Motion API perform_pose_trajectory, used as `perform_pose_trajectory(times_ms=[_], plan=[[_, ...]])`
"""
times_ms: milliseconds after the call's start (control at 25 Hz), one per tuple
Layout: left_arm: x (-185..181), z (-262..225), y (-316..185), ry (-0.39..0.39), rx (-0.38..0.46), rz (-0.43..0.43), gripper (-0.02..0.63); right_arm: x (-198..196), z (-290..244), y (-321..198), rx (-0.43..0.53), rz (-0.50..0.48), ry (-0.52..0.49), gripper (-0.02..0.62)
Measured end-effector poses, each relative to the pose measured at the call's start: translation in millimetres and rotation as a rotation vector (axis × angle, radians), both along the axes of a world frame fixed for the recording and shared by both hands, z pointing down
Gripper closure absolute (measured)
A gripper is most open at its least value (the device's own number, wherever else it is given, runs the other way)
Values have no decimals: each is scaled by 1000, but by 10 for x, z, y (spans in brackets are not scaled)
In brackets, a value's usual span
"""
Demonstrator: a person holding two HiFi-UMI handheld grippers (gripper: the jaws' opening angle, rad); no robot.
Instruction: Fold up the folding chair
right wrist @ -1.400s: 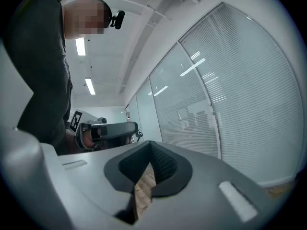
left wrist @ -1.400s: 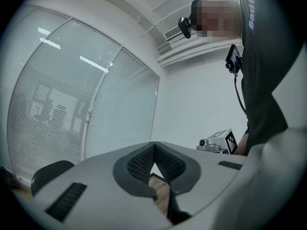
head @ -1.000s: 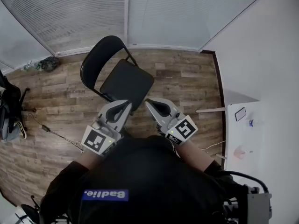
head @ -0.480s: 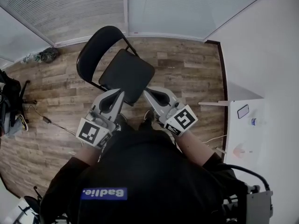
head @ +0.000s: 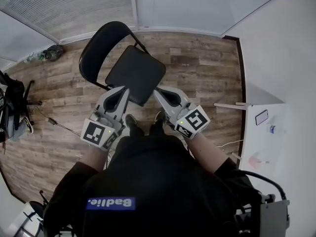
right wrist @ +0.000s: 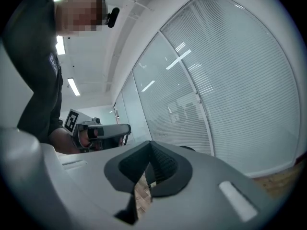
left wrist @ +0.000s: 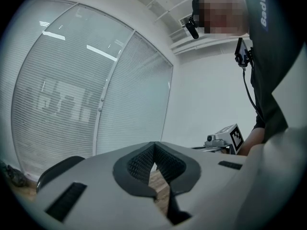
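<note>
1. The black folding chair stands unfolded on the wood floor, right in front of the person. Its backrest is on the side towards the glass wall with blinds.
2. Left gripper is at the near edge of the seat, jaws clenched tight with nothing between them. Can't tell if the tip actually touches the seat.
3. Right gripper is just beside it at the seat's near corner, also pinched closed on nothing.
4. Further out, a white table sits at the right with a phone on it.
</note>
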State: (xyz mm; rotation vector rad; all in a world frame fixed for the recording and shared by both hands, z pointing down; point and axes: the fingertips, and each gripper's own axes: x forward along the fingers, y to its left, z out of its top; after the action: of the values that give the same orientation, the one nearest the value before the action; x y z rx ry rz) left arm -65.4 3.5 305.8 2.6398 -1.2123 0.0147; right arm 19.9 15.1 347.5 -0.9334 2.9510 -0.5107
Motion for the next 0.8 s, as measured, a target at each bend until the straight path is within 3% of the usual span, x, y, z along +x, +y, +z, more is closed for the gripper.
perform_pose_trajectory(times_ms=[280, 800], plan=[[-56, 331, -199, -50, -59, -29, 601, 68, 313, -153, -48, 16, -9, 594], [-421, 656, -619, -114, -86, -50, 601, -48, 835, -484, -140, 70, 0, 591]])
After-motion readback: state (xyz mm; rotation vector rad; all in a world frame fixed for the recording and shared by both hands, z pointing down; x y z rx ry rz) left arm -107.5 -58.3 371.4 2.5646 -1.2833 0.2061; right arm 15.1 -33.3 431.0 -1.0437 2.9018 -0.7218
